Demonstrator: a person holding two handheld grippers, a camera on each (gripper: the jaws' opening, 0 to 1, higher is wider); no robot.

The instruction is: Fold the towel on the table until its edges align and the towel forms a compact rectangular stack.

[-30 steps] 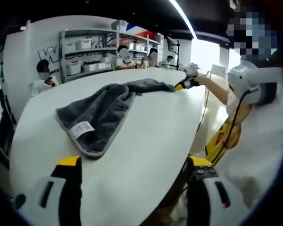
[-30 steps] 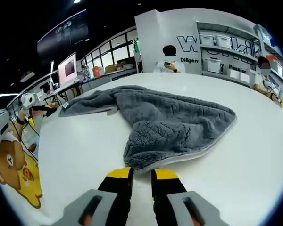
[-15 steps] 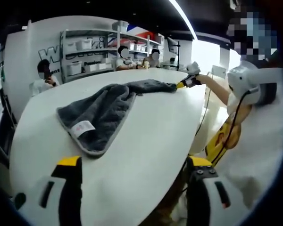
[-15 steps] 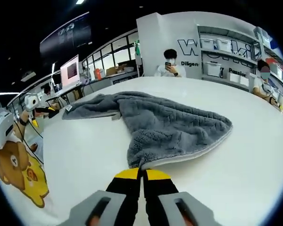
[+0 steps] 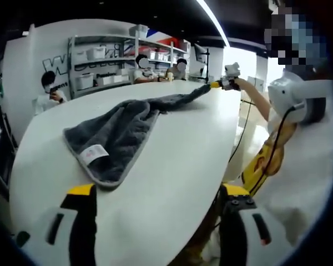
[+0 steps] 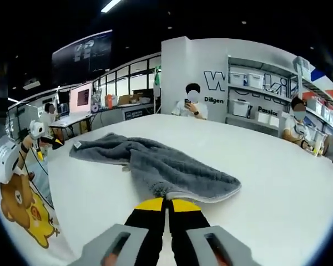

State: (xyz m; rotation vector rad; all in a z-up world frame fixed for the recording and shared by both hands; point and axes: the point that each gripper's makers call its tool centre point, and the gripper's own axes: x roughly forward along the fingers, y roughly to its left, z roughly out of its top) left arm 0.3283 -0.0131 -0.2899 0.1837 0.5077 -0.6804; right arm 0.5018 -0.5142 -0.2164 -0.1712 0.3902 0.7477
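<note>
1. The grey plush rectangular towel [image 5: 119, 133] lies stretched along the white oval table [image 5: 172, 160], one corner raised off the surface at its far end.
2. In the right gripper view, your right gripper [image 6: 167, 206] has its yellow-tipped black jaws pressed together on the near corner of the towel [image 6: 166, 169], lifting that edge.
3. The left gripper view shows the same gripper [image 5: 219, 84] from afar, with the towel corner pulled taut towards it; your sleeve and a bear print on your white shirt [image 5: 266, 158] appear at the side.
4. Your left gripper [image 5: 155, 194] hangs over the table edge, jaws wide apart, holding nothing, short of the towel's white label [image 5: 94, 153].
5. Both views take in the grey shelving with white bins [image 6: 266, 64] and seated people [image 6: 193, 105] beyond.
</note>
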